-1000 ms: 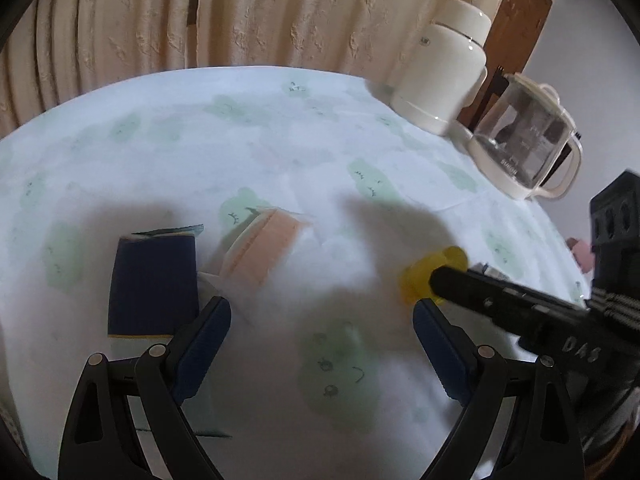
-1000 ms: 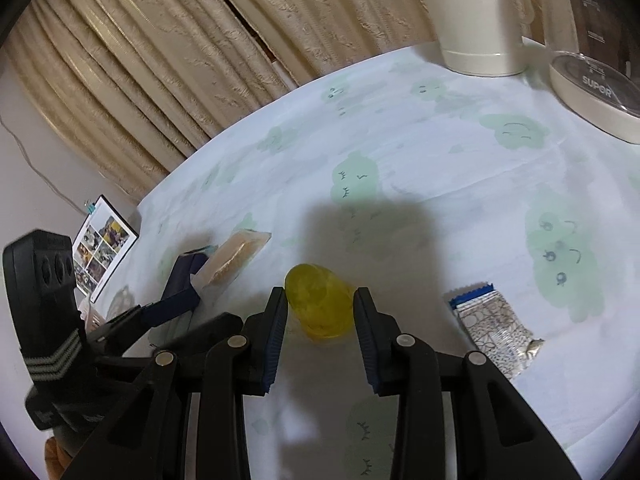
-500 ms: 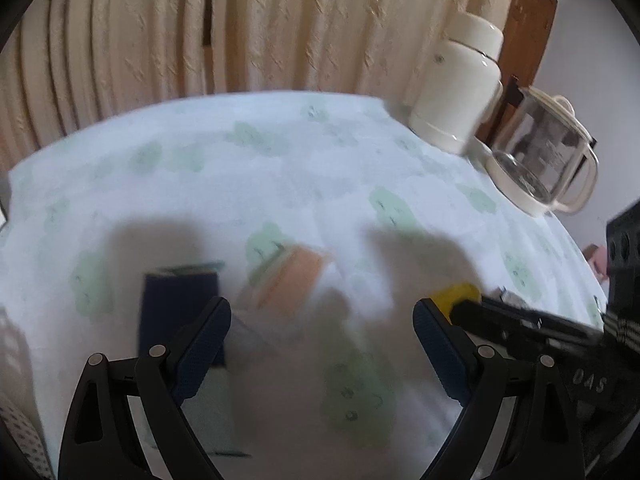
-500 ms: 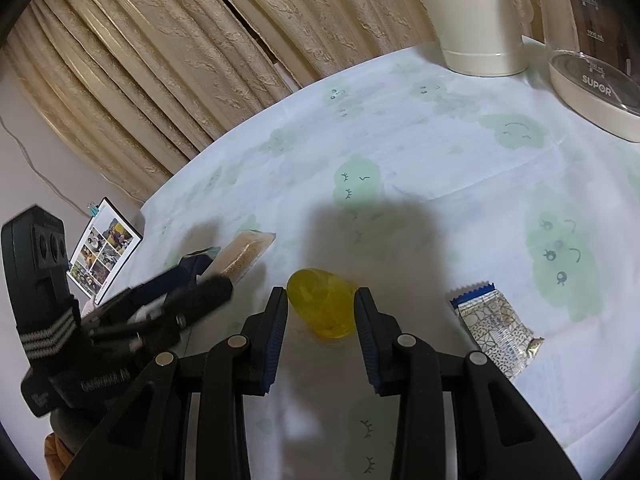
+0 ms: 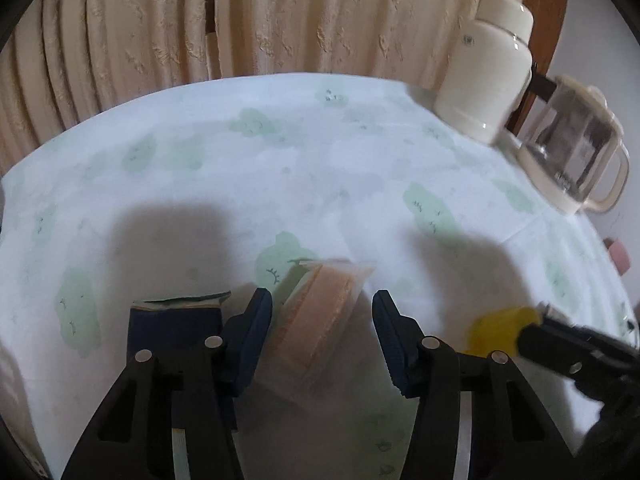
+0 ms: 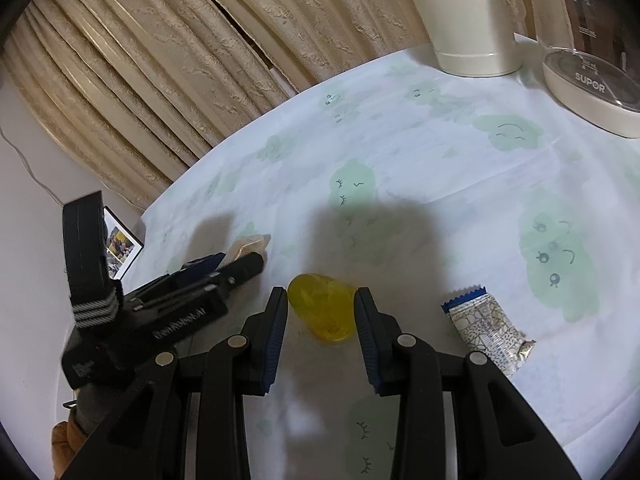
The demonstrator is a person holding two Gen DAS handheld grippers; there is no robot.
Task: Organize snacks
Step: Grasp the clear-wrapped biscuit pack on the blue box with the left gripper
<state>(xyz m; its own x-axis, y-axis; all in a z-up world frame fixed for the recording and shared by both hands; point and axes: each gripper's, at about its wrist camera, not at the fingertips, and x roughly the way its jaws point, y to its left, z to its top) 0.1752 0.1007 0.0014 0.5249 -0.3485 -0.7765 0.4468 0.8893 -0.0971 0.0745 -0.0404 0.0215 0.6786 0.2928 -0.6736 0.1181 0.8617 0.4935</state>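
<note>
White tablecloth point(image 5: 304, 168) printed with pale green smiling blobs, translucent yellow jelly cup point(image 6: 322, 307), peach-orange clear-wrapped snack point(image 5: 320, 320), navy packet point(image 5: 174, 326), blue-edged silver patterned wrapper point(image 6: 486, 326), beige textured curtain point(image 5: 280, 16).

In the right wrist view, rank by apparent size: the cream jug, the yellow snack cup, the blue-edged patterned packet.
1. cream jug, largest though farthest and partly cut off by the frame.
2. yellow snack cup and patterned packet: they look about alike, at similar nearness, so no ranking between them.
</note>
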